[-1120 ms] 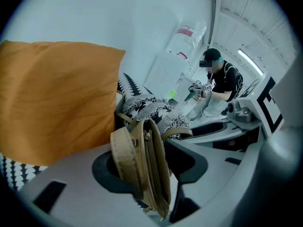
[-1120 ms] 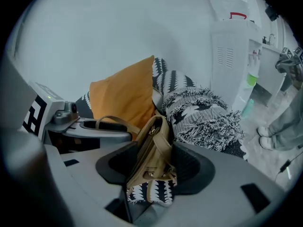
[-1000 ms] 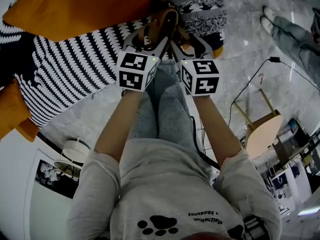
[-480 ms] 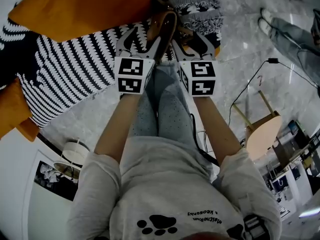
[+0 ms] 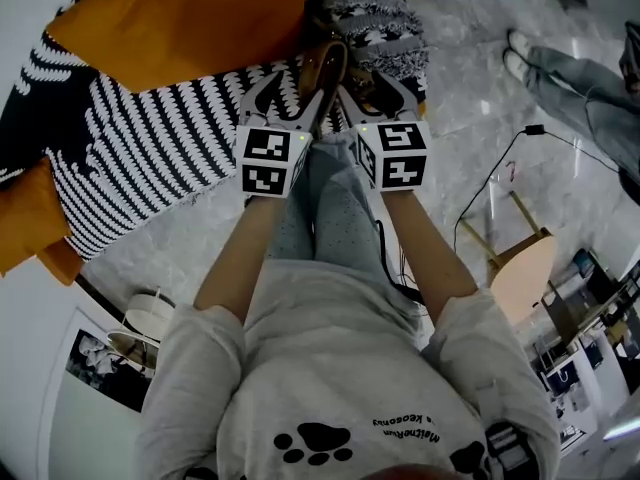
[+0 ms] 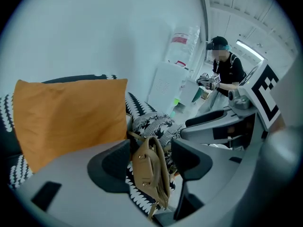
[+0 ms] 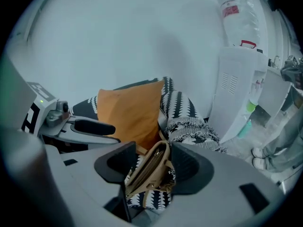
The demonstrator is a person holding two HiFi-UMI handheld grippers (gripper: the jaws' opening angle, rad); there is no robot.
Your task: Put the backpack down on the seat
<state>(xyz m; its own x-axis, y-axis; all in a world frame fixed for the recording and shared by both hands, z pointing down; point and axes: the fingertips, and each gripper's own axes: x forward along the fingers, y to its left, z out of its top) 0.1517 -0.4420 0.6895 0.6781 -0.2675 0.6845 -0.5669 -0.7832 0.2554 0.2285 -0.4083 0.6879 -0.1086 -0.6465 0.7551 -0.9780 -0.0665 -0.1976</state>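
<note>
Now that both pairs of jaws have spread, the backpack (image 5: 325, 63) sits released on the seat (image 5: 150, 158).
A second ago your left gripper (image 6: 149, 161) and right gripper (image 7: 152, 167) were closing it in. Now both stand wide, pads clear, and the bag rests beside the orange cushion (image 5: 180, 18), so the task looks done.
</note>
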